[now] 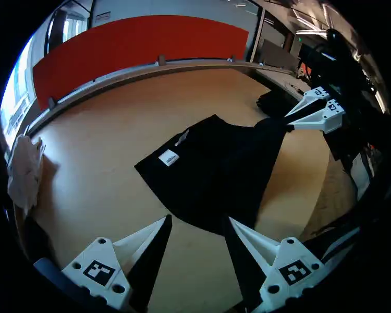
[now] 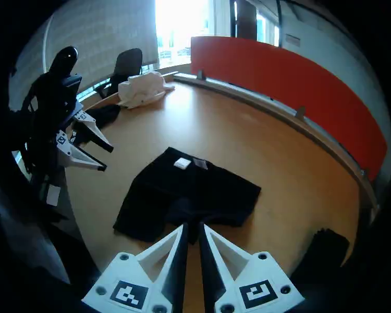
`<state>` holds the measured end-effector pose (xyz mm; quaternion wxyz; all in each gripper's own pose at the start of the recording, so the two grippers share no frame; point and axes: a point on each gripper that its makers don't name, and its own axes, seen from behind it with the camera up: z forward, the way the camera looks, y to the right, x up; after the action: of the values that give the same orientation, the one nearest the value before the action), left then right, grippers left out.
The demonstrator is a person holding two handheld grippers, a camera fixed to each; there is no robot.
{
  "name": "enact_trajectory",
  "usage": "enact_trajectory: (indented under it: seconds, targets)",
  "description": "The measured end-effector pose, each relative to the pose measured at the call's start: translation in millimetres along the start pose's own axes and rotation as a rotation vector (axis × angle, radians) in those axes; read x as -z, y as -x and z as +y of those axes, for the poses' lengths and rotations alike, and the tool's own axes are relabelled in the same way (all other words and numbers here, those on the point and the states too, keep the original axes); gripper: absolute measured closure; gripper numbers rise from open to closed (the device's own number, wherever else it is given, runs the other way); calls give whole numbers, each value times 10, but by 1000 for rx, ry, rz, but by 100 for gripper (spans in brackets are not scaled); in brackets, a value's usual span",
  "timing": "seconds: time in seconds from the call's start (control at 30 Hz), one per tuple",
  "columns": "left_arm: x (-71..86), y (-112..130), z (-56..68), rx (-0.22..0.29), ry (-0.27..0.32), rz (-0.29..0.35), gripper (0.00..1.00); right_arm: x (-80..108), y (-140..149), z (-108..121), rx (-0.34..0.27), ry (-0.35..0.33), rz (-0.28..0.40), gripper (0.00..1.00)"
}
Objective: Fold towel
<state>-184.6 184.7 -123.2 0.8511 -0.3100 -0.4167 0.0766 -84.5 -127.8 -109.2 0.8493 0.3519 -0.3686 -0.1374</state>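
Right gripper (image 2: 193, 227) clamps a corner of the black towel (image 1: 211, 167), raised off the table (image 1: 101, 156); left gripper (image 1: 198, 218) hangs spread and empty. Folding looks barely started, most remains.

The towel (image 1: 216, 172) is black cloth, matt and soft, slack in loose folds (its small white label (image 1: 169, 157) looks like cloth too, though that is hard to tell). The counter (image 1: 107, 156) is pale wood or wood-look laminate, smooth with a mild sheen. The left claw (image 1: 198, 218) and right claw (image 2: 193, 225) are white matt plastic with black inner faces, the red partition (image 1: 138, 44) looks flat and matt, and the white bundle (image 1: 23, 172) is crumpled cloth.
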Motion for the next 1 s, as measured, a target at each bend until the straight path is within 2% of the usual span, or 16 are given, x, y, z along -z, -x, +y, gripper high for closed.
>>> enact_trajectory:
  seconds: [0.4,0.6,1.0]
  targets:
    - [-216,282,278,-49,44,-32,31,6,29,-30,3,1,-4,86]
    - [-311,401,346,-47,48,-51,31,5,48,-34,2,1,-5,86]
    - [-486,617,580,-42,81,-82,31,-9,88,-58,2,-4,-4,86]
